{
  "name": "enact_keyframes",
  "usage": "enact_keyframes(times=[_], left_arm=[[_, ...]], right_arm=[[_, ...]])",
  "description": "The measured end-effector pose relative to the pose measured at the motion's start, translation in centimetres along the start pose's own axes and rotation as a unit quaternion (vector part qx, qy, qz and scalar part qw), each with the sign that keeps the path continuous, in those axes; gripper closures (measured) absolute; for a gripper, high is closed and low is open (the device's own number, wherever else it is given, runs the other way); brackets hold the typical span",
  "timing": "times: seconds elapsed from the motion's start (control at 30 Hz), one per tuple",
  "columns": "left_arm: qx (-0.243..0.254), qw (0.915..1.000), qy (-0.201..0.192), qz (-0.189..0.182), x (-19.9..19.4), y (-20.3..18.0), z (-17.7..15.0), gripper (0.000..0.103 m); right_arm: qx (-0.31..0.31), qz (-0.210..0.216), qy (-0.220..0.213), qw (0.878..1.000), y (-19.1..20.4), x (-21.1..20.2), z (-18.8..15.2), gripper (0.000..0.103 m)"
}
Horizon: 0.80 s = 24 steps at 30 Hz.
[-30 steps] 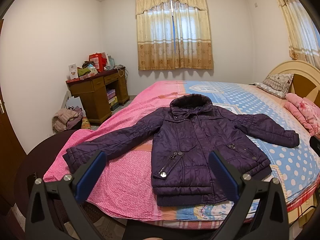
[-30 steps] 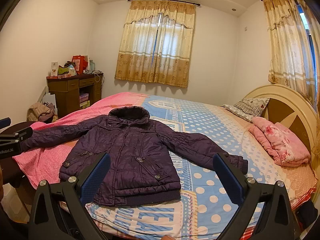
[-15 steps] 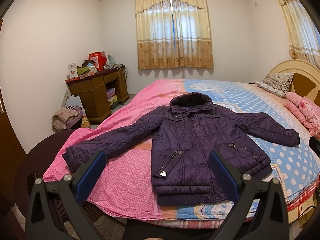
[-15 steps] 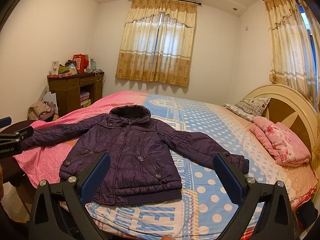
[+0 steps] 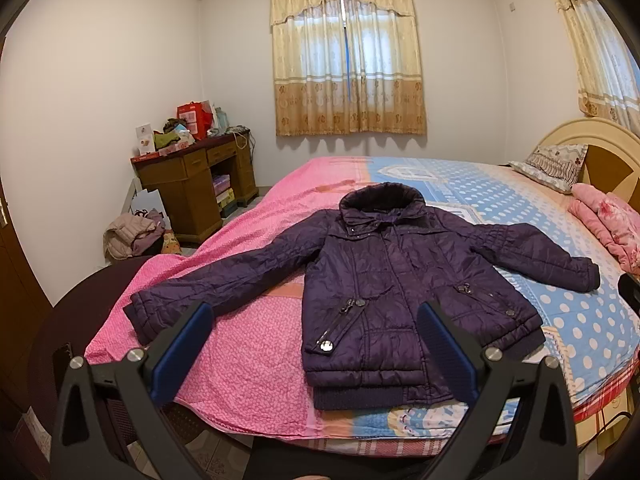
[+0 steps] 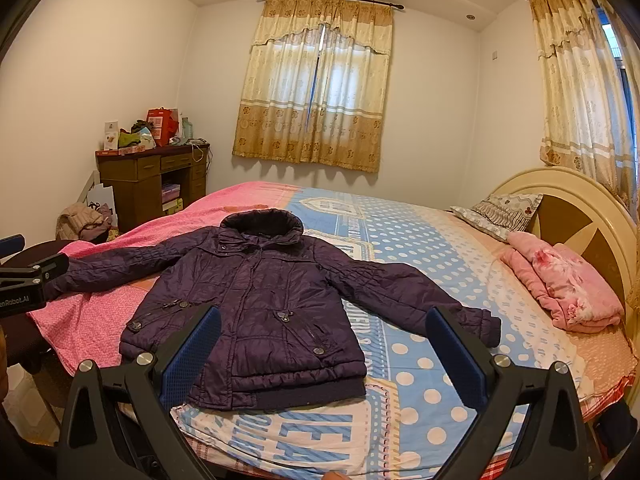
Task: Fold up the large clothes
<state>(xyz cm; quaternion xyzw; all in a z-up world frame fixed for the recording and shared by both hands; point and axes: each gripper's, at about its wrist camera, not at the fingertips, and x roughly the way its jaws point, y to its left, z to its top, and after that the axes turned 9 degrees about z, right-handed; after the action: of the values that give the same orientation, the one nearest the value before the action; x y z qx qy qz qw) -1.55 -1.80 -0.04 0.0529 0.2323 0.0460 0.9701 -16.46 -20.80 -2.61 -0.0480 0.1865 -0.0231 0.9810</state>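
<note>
Left gripper (image 5: 312, 354): released, jaws spread wide, grasping nothing, held clear of the bed (image 5: 248, 364) at its near edge. Right gripper (image 6: 322, 354): likewise released and empty, in the same posture. Immediately ahead of both lies the purple padded jacket (image 5: 400, 288), spread front-up on the bed with the hem (image 5: 372, 396) nearest and the collar (image 5: 382, 200) farthest, so its long axis runs straight away from the grippers. In the left wrist view the hem sits ahead and toward the right jaw, while the jacket's left-lying sleeve (image 5: 224, 280) extends sideways, its cuff (image 5: 138, 316) ending just beyond the left jaw. In the right wrist view the body of the jacket (image 6: 256, 300) lies ahead and toward the left jaw, and the opposite sleeve (image 6: 404, 300) runs out to a cuff (image 6: 486, 326) just beyond the right jaw. Judgement: each gripper is nearer to the sleeve on its own side, and a first fold would reasonably bring each cuff inward across the body; neither is in contact yet. Further off to the right, near the headboard (image 6: 580, 216), rest a folded pink blanket (image 6: 568, 280) and a pillow (image 6: 504, 210), well apart from the jacket. Farthest left, beyond the bed, stands a cluttered wooden desk (image 6: 148, 180).
</note>
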Motion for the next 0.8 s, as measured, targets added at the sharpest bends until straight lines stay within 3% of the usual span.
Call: enact_keyframes(times=[0.57,0.73,0.8], left_arm=[[0.003,1.0000,0.002,-0.001,0.2,-0.1,-0.3,0.000],[0.015,0.9998,0.010,0.001,1.7,-0.6,-0.6,0.000],[0.021,0.9995,0.022,0.000,3.1,-1.0,-0.7,0.000]], right_arm=[[0.003,0.004,-0.001,1.000,0.0,0.2,-0.3,0.001],[0.037,0.019,-0.043,0.998,-2.1,1.2,-1.1,0.001],[0.050,0.011,-0.041,0.998,-3.4,2.6,-1.5,0.001]])
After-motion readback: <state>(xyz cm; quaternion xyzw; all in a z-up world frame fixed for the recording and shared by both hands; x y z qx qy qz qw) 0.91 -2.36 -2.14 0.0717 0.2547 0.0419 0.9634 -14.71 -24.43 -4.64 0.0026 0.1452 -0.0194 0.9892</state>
